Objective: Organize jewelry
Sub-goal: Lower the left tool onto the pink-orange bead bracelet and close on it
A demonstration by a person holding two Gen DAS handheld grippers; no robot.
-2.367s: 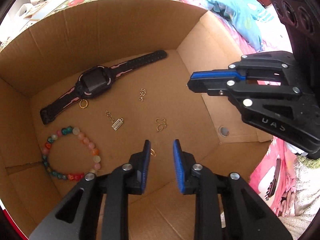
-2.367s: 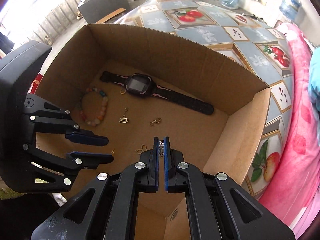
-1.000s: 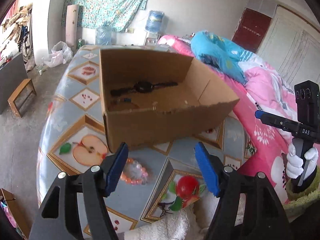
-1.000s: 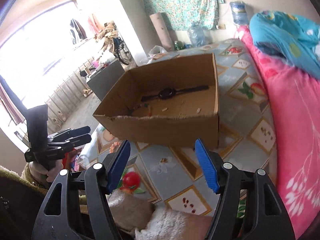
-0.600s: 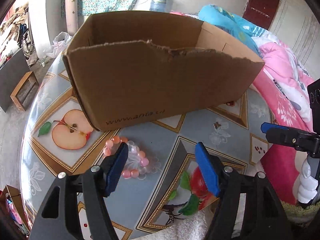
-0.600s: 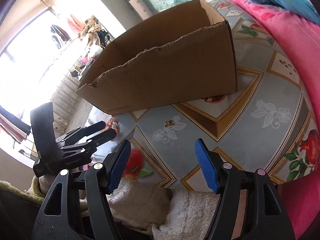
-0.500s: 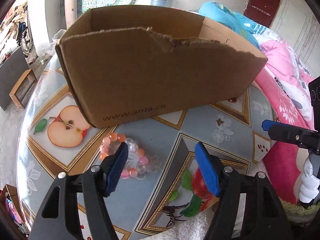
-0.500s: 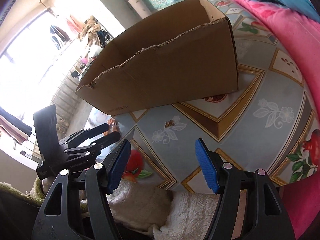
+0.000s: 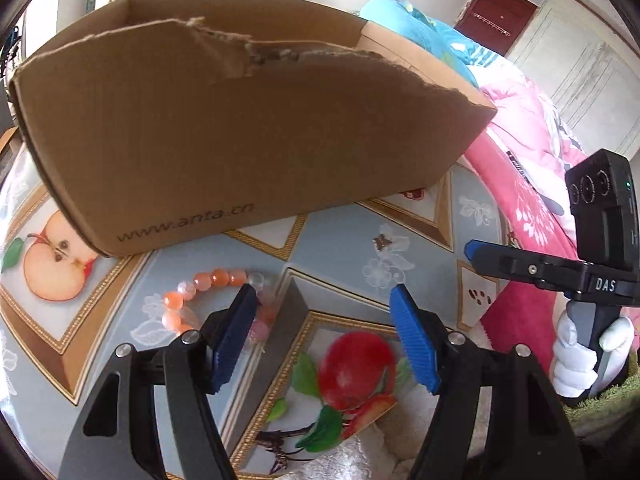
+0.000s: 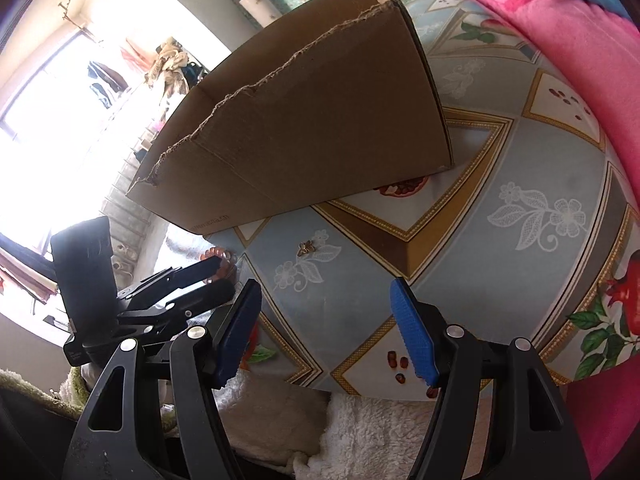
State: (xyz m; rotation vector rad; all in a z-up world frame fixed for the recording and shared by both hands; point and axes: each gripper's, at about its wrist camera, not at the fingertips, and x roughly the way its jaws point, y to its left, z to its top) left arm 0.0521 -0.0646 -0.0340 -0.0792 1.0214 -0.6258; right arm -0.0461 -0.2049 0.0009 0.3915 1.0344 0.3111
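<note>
A brown cardboard box [image 9: 240, 136] stands on the fruit-patterned table; its inside is hidden from both views. In front of it lies an orange and pink bead bracelet [image 9: 200, 296], partly behind the left finger of my left gripper [image 9: 324, 336], which hangs open just above the table with nothing between its fingers. A small gold charm [image 9: 382, 241] lies on the table to the right of the bracelet, also seen as the gold charm [image 10: 307, 246] in the right wrist view. My right gripper [image 10: 326, 330] is open and empty, low over the table's near edge, short of the box [image 10: 312, 120].
The table [image 10: 520, 184] is round with a blue and gold fruit cloth. A pink blanket [image 10: 560, 40] lies along its right side. White fluffy fabric [image 10: 360, 432] sits below the near edge. A gloved hand [image 9: 580, 352] holds the right gripper's handle.
Both grippers have come out of the box, opened wide and sunk toward the table in front of it. The box now fills the upper views and the bracelet sits by my left finger.
</note>
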